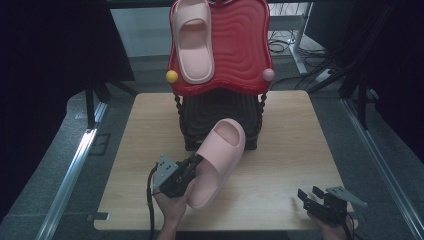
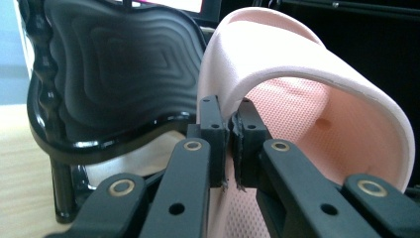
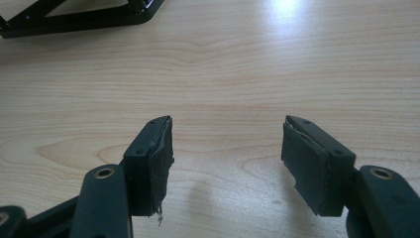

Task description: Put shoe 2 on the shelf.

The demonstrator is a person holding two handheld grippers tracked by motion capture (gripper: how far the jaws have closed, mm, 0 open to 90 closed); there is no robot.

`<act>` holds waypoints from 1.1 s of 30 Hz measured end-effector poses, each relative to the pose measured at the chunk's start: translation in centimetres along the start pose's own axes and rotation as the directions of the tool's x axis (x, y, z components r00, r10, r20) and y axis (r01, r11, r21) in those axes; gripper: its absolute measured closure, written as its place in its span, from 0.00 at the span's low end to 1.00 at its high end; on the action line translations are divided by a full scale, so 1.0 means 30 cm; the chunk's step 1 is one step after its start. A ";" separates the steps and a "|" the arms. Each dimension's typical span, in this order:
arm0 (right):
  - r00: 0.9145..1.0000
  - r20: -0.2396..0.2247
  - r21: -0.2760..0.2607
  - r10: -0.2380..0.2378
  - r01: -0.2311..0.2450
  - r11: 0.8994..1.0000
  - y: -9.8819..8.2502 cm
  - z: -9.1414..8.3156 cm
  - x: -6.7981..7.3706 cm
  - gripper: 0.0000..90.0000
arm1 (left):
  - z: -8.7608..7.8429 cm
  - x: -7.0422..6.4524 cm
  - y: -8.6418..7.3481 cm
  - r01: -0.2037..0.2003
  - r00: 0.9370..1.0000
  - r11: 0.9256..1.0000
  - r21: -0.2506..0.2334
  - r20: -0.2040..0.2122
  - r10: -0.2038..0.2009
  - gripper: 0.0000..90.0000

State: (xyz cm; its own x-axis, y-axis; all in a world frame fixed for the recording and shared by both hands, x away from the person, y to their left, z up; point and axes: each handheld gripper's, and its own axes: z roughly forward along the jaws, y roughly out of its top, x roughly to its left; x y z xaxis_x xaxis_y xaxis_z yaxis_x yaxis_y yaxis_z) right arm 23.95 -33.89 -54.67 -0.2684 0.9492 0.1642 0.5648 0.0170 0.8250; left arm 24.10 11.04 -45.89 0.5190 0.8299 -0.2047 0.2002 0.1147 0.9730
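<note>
My left tool [image 2: 231, 131] is clamped on the pink slipper's [image 1: 217, 162] strap edge, beside the black shelf [image 2: 124, 79]. My right tool [image 3: 228, 166] stands open over the surface [image 3: 223, 64].

Pink slipper [image 2: 317, 99] heel cut off by frame edge; black shelf [image 1: 220, 112] mostly hidden behind slipper.

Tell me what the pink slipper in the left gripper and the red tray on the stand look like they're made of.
Pink slipper: probably soft moulded foam or rubber; matte, one thick seamless piece, with a fine dotted texture inside in the left gripper view. Red tray: likely hard plastic or lacquered wood, I can't tell which; glossy, with moulded wavy ridges.
</note>
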 end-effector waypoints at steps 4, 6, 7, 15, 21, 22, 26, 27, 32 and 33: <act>1.000 0.001 -0.009 0.002 -0.002 1.000 0.001 -0.002 -0.002 0.41 | 0.007 -0.001 0.021 -0.007 1.000 1.000 -0.016 0.007 0.007 0.95; 1.000 0.001 -0.009 0.002 -0.002 1.000 0.002 -0.002 0.000 0.41 | 0.011 -0.003 0.030 -0.011 1.000 1.000 -0.018 0.014 0.011 0.95; 1.000 0.000 -0.008 0.003 -0.003 1.000 0.002 -0.002 0.000 0.41 | 0.015 -0.006 0.038 -0.011 1.000 1.000 -0.022 0.018 0.012 0.95; 1.000 0.000 -0.009 0.005 -0.005 1.000 0.002 0.000 0.000 0.41 | 0.052 -0.012 0.126 -0.036 0.999 0.997 -0.068 0.023 0.037 0.95; 1.000 0.000 -0.009 0.010 -0.010 1.000 0.002 0.001 -0.001 0.41 | 0.080 -0.014 0.180 -0.034 0.999 0.994 -0.105 0.019 0.037 0.95; 1.000 0.000 -0.009 0.010 -0.010 1.000 0.002 0.001 -0.001 0.41 | 0.084 -0.015 0.188 -0.033 0.999 0.993 -0.110 0.018 0.035 0.95; 1.000 -0.001 -0.005 0.005 -0.005 1.000 0.001 0.001 -0.001 0.41 | 0.095 -0.016 0.213 -0.032 0.999 0.991 -0.129 0.014 0.034 0.95; 1.000 -0.002 -0.004 0.008 -0.008 1.000 0.001 0.001 0.000 0.41 | 0.097 -0.018 0.219 -0.035 0.999 0.991 -0.132 0.012 0.037 0.95; 1.000 -0.001 -0.004 0.007 -0.007 1.000 0.000 0.004 0.001 0.41 | 0.101 -0.019 0.228 -0.047 0.999 0.989 -0.140 0.009 0.049 0.95; 1.000 -0.001 -0.005 0.006 -0.006 1.000 0.000 0.004 0.001 0.41 | 0.102 -0.020 0.229 -0.051 0.999 0.989 -0.140 0.010 0.053 0.95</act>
State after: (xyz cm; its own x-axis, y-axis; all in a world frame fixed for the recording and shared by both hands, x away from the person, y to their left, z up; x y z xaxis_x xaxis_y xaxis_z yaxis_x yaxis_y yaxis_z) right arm 24.03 -33.82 -54.73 -0.2661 0.9489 0.1694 0.5628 0.0103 0.8265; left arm 27.70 9.67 -39.42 0.5372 0.8293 -0.1536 0.0550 0.1473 0.9876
